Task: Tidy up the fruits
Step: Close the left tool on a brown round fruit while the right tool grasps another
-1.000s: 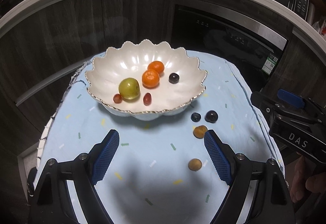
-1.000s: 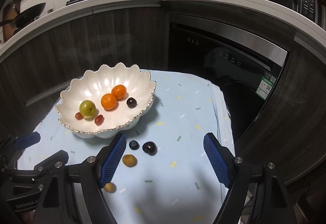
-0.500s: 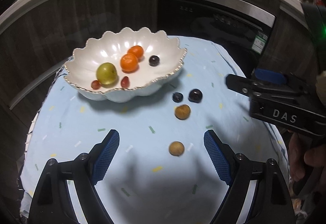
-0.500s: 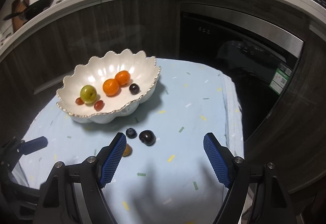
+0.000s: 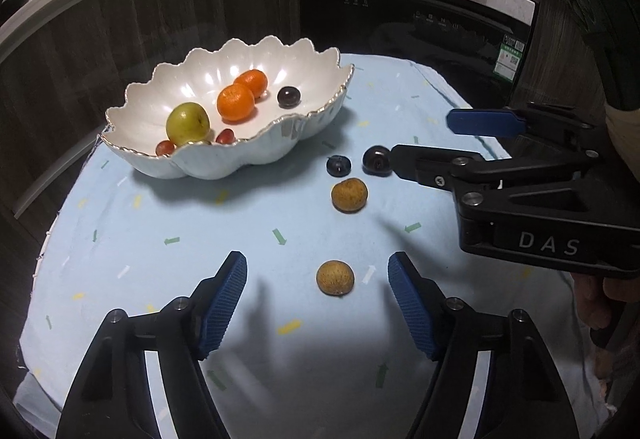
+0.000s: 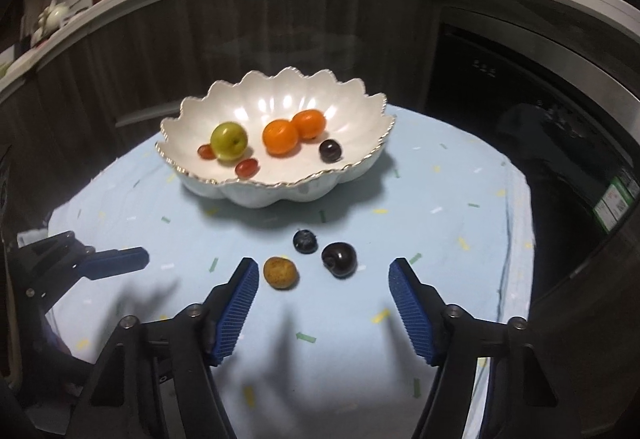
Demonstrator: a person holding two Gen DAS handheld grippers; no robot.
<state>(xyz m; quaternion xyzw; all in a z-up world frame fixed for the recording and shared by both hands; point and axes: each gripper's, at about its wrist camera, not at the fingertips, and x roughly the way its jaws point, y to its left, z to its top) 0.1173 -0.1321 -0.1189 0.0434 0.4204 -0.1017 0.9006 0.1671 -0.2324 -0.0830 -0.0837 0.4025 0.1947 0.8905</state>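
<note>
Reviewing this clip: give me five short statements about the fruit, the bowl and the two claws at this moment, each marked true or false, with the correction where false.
1. Two oranges lie in the white bowl. True.
2. The green fruit sits on the blue cloth. False: it is in the bowl.
3. Four small fruits lie loose on the cloth. True: two brown fruits, a blueberry and a dark plum.
4. The left claw is shut on a brown fruit. False: it is open, the fruit lying between its fingers.
5. The right claw holds the plum. False: it is open and empty.
</note>
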